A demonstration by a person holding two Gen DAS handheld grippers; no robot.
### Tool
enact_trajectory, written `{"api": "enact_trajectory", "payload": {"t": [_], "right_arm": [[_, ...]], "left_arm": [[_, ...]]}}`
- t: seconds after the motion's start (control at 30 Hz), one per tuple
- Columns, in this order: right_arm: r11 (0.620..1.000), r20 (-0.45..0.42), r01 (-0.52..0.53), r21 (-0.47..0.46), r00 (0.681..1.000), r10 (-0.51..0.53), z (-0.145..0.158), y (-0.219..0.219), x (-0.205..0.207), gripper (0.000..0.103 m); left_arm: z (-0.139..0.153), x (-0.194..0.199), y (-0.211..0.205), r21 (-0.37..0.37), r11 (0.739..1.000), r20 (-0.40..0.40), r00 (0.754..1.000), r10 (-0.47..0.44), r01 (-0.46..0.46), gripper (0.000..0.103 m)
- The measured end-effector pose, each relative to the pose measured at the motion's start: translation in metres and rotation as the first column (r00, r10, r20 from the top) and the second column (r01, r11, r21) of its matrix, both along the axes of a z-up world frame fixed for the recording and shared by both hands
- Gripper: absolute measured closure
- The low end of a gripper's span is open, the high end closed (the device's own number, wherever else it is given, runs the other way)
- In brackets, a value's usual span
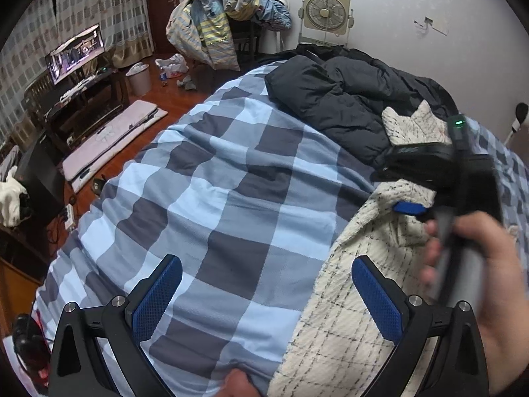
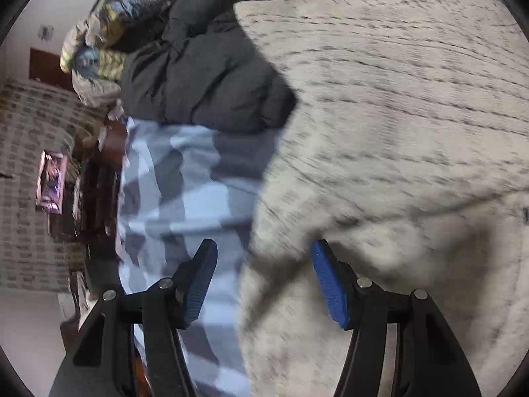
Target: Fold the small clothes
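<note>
A cream knitted garment with thin dark check lines [image 1: 350,301] lies on the blue checked bed cover [image 1: 231,178] at the right. My left gripper [image 1: 266,294] is open above the cover, its right finger over the garment's edge. My right gripper shows in the left wrist view [image 1: 410,210], held in a hand, low over the garment's upper part. In the right wrist view the right gripper [image 2: 264,284] is open, its jaws apart over the blurred garment [image 2: 396,115], with the garment's edge between them.
A dark padded jacket [image 1: 347,96] lies on the bed beyond the garment. A chair piled with clothes [image 1: 218,16] and a fan [image 1: 325,8] stand by the far wall. A desk with a lit monitor [image 1: 76,53] and a bin [image 1: 139,79] are at the left.
</note>
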State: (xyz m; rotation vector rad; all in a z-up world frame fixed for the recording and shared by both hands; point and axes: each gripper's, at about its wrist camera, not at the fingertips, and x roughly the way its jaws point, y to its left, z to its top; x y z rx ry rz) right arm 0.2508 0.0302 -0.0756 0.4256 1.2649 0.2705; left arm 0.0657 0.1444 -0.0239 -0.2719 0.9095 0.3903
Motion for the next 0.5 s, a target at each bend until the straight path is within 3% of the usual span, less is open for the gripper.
{"api": "enact_trajectory", "payload": {"t": [0.03,0.07,0.1,0.17,0.23,0.3,0.4,0.47,0.5], "right_arm": [[1.0,-0.007,0.026,-0.016,1.0,-0.026,0.002,0.0,-0.002,0.062],[0.999,-0.008,0.046,-0.022,0.999,-0.047,0.002,0.003,-0.003,0.084],[0.997,0.02,0.067,-0.034,0.998,-0.066,0.006,0.008,-0.004,0.093],[0.996,0.101,0.05,-0.076,0.994,-0.042,0.016,0.021,-0.015,0.093],[0.977,0.228,0.019,-0.213,0.973,0.031,0.032,0.05,-0.028,0.093],[0.926,0.302,-0.001,-0.377,0.945,0.124,0.037,0.074,-0.045,0.086],[0.906,0.219,-0.113,-0.407,0.951,0.217,0.014,0.081,-0.042,0.077],[0.922,0.106,-0.221,-0.318,0.958,0.266,-0.01,0.073,-0.034,0.074],[0.927,0.045,-0.287,-0.242,0.951,0.306,-0.022,0.064,-0.032,0.066]], "left_arm": [[0.0,0.0,0.0,-0.006,1.0,0.002,1.0,-0.001,0.001,0.0],[0.001,0.0,0.0,-0.012,1.0,0.004,1.0,-0.003,0.003,0.0],[0.001,0.001,0.0,-0.014,1.0,0.005,1.0,-0.006,0.006,0.0],[0.002,0.001,-0.002,-0.017,1.0,0.01,1.0,-0.012,0.012,0.0],[0.002,0.0,-0.002,-0.015,1.0,0.012,1.0,-0.015,0.015,0.0],[0.002,0.001,-0.003,-0.017,1.0,0.009,1.0,-0.015,0.015,0.0],[0.001,0.0,-0.002,-0.015,1.0,0.005,1.0,-0.008,0.008,0.0],[0.0,0.0,-0.001,-0.018,1.0,0.001,1.0,-0.006,0.006,0.0],[0.0,0.0,-0.001,-0.02,1.0,0.0,1.0,-0.006,0.006,0.0]]}}
